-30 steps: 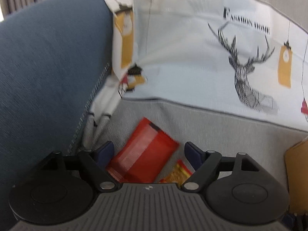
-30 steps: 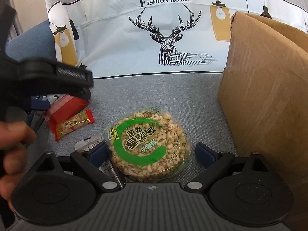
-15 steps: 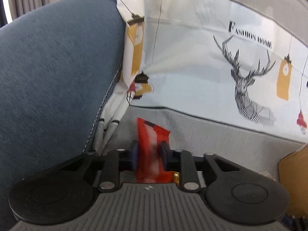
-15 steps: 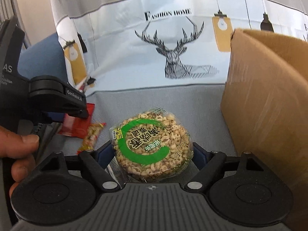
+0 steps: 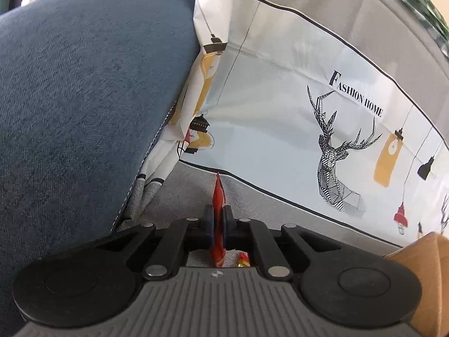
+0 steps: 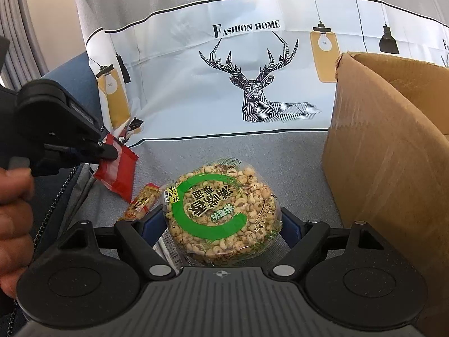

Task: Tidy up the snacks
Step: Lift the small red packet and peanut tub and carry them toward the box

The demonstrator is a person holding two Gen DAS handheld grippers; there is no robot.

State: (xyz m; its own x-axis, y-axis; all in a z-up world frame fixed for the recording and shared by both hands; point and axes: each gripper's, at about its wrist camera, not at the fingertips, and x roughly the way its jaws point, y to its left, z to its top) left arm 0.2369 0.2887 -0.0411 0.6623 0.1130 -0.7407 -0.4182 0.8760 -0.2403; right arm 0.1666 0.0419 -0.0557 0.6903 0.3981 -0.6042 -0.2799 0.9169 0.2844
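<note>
My left gripper (image 5: 218, 213) is shut on a red snack packet (image 5: 217, 193), which stands edge-on between the pads. The right wrist view shows that gripper (image 6: 109, 151) holding the red packet (image 6: 119, 168) a little above the grey cloth. My right gripper (image 6: 220, 220) has its blue pads against both sides of a round puffed-grain cake pack (image 6: 221, 210) with a green ring label. A small yellow-red packet (image 6: 141, 203) lies between the two snacks on the cloth.
A tall cardboard box (image 6: 387, 154) stands at the right. A blue sofa armrest (image 5: 84, 98) rises at the left, and the deer-print cover (image 6: 252, 84) hangs behind. A white packet (image 6: 168, 250) lies partly under the round pack. A person's hand (image 6: 14, 210) holds the left gripper.
My left gripper closed on the red packet, turned it on edge and lifted it off the cloth. My right gripper's pads closed in onto the round pack.
</note>
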